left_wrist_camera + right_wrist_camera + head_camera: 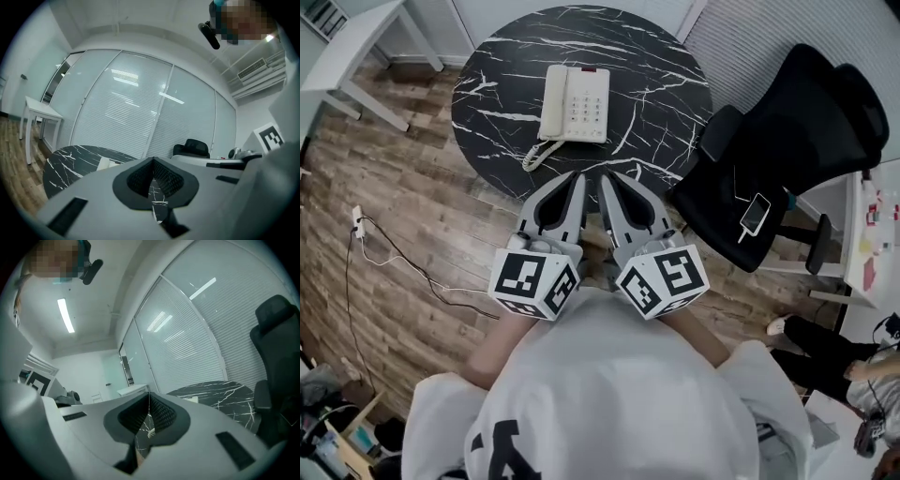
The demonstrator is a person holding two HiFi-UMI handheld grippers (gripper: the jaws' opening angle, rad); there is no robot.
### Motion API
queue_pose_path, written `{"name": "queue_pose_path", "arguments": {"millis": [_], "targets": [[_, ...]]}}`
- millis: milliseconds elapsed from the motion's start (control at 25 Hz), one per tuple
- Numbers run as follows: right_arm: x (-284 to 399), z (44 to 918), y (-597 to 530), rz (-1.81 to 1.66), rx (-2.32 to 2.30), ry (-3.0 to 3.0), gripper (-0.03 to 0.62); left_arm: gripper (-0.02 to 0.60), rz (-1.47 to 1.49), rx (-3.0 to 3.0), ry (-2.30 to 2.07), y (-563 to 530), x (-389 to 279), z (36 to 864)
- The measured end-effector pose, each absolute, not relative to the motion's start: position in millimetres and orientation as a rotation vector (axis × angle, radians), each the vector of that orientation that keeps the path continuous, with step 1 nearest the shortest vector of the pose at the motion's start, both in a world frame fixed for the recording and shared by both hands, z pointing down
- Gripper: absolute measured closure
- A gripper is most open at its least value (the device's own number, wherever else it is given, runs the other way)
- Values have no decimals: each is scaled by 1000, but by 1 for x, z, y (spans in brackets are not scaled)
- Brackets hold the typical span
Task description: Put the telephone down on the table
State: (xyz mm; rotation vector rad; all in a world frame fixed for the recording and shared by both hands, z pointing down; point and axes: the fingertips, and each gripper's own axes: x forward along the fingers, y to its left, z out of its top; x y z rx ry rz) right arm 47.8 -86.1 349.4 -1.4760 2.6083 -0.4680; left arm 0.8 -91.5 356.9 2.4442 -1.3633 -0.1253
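Observation:
A cream telephone with a coiled cord lies flat on the round black marble table, handset on its cradle. My left gripper and right gripper hang side by side just off the table's near edge, a short way from the phone. Both are shut with nothing between the jaws. In the left gripper view the table and a pale corner of the phone show past the closed left gripper. In the right gripper view the closed right gripper points at the table.
A black office chair with a smartphone on its seat stands right of the table. A white desk is at the upper left. A cable trails over the wooden floor. A person's legs show at lower right.

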Motion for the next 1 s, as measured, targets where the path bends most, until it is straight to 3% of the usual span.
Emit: {"name": "queue_pose_path", "arguments": {"millis": [1000], "targets": [[53, 342, -34, -440, -1455, 2635, 565, 575, -166, 2446, -1397, -35, 5, 339]]}}
